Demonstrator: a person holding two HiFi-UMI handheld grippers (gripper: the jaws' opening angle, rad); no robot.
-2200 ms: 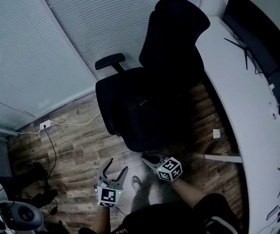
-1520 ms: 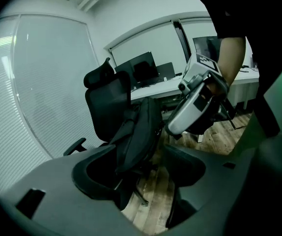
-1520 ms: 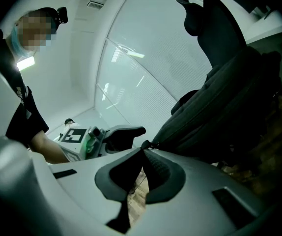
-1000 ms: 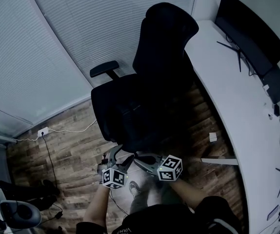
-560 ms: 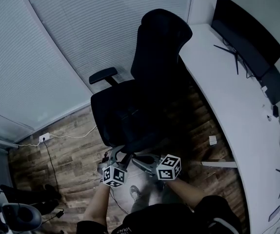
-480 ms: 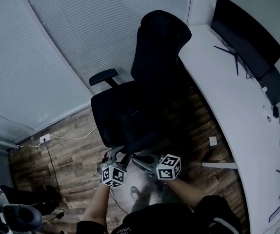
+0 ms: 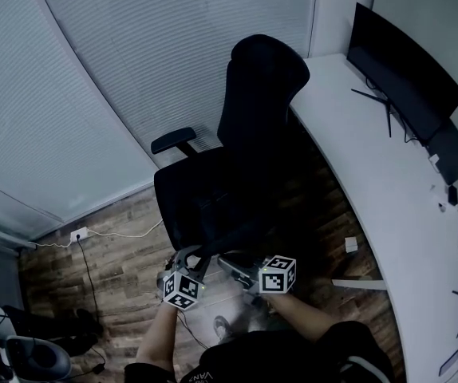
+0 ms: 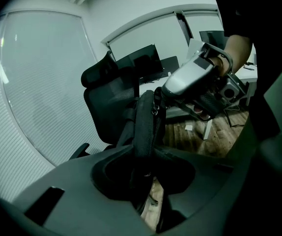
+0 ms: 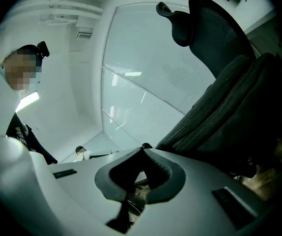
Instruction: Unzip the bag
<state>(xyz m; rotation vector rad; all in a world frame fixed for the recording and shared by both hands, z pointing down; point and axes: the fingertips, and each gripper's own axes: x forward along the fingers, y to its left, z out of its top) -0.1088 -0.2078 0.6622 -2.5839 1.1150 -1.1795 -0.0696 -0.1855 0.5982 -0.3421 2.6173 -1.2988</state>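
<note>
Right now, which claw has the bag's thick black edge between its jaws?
The left claw: its jaws are closing round the bag. The right claw has its jaws together.

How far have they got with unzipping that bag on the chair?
Done: both grippers are at the black bag on the office chair. In hand: the left gripper is closing its jaws on a fold of it; the right gripper is shut beside the zipper pull, though whether it grips the pull is unclear. Left: the whole unzip, as no opening shows yet.
</note>
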